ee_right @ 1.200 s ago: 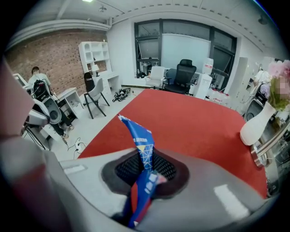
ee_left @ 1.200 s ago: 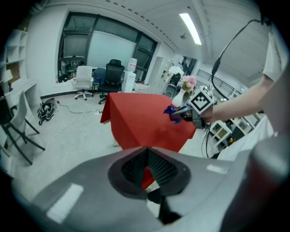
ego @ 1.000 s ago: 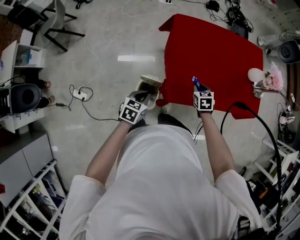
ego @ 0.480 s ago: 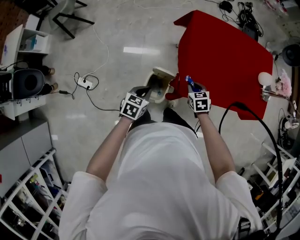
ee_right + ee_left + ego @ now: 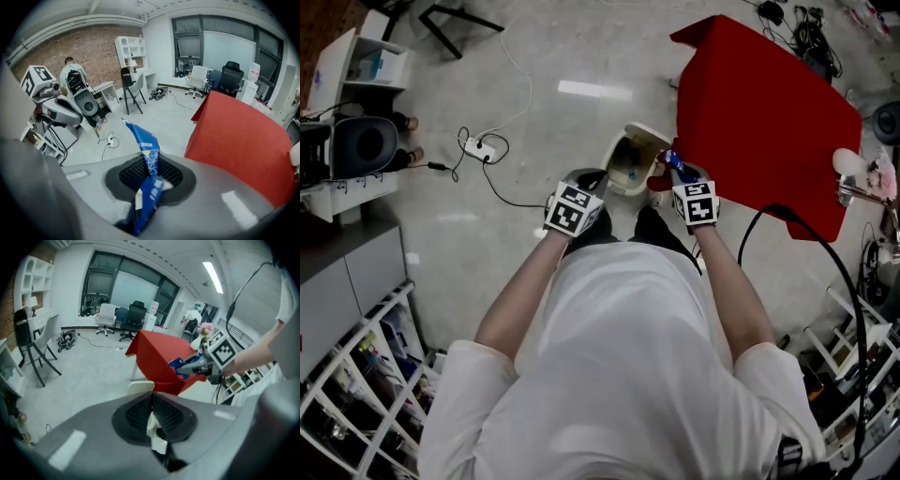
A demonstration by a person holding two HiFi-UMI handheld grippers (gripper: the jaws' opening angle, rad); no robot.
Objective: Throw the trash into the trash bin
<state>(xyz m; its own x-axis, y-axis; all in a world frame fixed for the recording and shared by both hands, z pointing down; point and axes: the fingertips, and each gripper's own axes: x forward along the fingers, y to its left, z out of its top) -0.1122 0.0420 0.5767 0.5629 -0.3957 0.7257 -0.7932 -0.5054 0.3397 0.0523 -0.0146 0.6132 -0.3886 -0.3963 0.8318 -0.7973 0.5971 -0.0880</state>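
Filling the lower half of the head view, the person's white shirt (image 5: 619,375) hides the floor beneath it. The forearms (image 5: 525,291) cover most of each gripper, so from above only the marker cubes (image 5: 572,208) and the dark tips show.

The left gripper (image 5: 151,416) has its jaws pressed together on a small white scrap (image 5: 154,430). What the scrap is made of is hard to tell, and its lower end is lost in the dark gap behind the pads. The right gripper (image 5: 149,180) is almost closed, clamped on a blue wrapper (image 5: 146,150). This is a crumpled strip with white triangle print and a yellow patch; its top stands up past the jaws and its tail hangs below them.

Just ahead of both grippers stands the trash bin (image 5: 623,141), cream-coloured and open at the top, its inside too dim to read. It sits on the pale floor (image 5: 534,122) at the corner of the red table (image 5: 769,103), whose far side is cut off by the frame. The wrapper's tip lies at the bin's right rim, over it or against it, I cannot tell which. The left gripper with its scrap is just beside the bin's near left side.
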